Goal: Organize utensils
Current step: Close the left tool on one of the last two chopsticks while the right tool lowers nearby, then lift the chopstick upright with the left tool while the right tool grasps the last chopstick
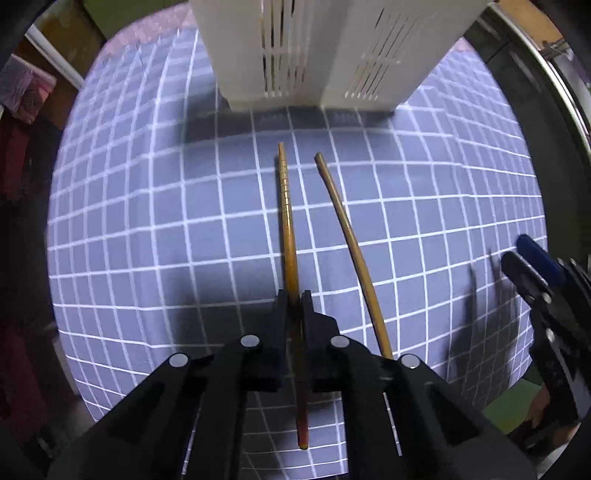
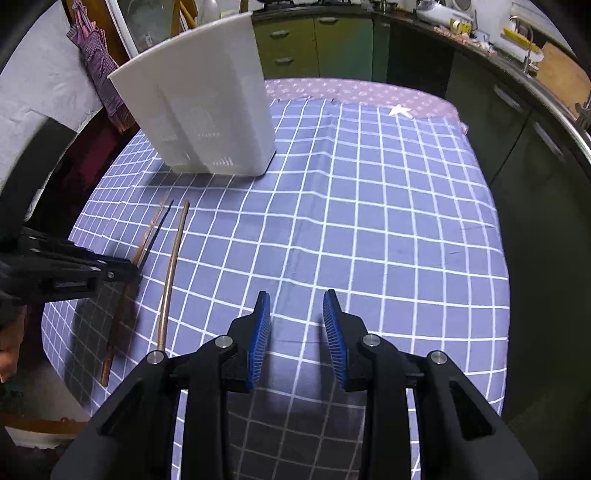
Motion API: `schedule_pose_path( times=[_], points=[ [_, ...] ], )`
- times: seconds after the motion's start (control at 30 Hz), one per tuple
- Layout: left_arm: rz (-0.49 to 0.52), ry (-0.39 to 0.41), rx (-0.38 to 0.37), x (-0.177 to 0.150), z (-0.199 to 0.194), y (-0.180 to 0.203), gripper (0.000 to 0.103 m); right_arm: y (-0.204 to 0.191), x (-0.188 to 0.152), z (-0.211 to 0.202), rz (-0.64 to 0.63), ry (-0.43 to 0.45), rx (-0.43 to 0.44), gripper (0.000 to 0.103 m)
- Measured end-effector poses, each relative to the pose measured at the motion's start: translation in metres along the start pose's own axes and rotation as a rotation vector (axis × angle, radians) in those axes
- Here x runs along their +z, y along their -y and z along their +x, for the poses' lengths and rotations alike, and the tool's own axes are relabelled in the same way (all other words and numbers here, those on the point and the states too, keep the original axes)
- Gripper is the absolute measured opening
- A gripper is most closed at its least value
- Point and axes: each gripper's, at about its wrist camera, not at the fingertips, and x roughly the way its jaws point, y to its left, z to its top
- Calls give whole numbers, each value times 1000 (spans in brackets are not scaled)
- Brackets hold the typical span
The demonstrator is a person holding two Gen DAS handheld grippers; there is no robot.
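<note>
Left jaws pinch one chopstick

The left gripper squeezes the dark chopstick on the checked worktop. The light chopstick lies just beside. The right gripper jaws gape, holding nothing. No writing shows.

We can read no text, label, brand, number or sign in either view. The small items on the counter at the upper right of the right wrist view are too blurred to read.
</note>
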Motion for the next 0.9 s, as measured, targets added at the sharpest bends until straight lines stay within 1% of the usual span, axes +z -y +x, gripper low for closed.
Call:
schedule_pose_path(
  times=[0.17, 0.3, 0.4, 0.53, 0.63, 0.73, 0.83, 0.9],
  points=[
    [30, 127, -33, -21, -36, -12, 7, -17, 3, 8, -44, -47, -7, 30],
    [45, 264, -48, -45, -64, -25, 7, -35, 10, 10, -85, -74, -2, 30],
    [54, 359, -49, -60, -79, -34, 7, -53, 18, 13, -119, -113, 31, 30],
    [73, 463, -45, -72, -94, -36, 7, -77, 26, 24, -155, -175, 73, 30],
    [90, 542, -23, -81, -106, -39, 7, -92, 34, 37, -170, -232, 92, 30],
    [91, 574, -29, -86, -111, -44, 7, -104, 42, 50, -175, -288, 98, 30],
    [88, 591, -33, -88, -110, -47, 7, -111, 46, 62, -187, -328, 75, 26],
    [86, 598, -38, -89, -110, -48, 7, -115, 48, 69, -193, -349, 58, 25]
  ],
)
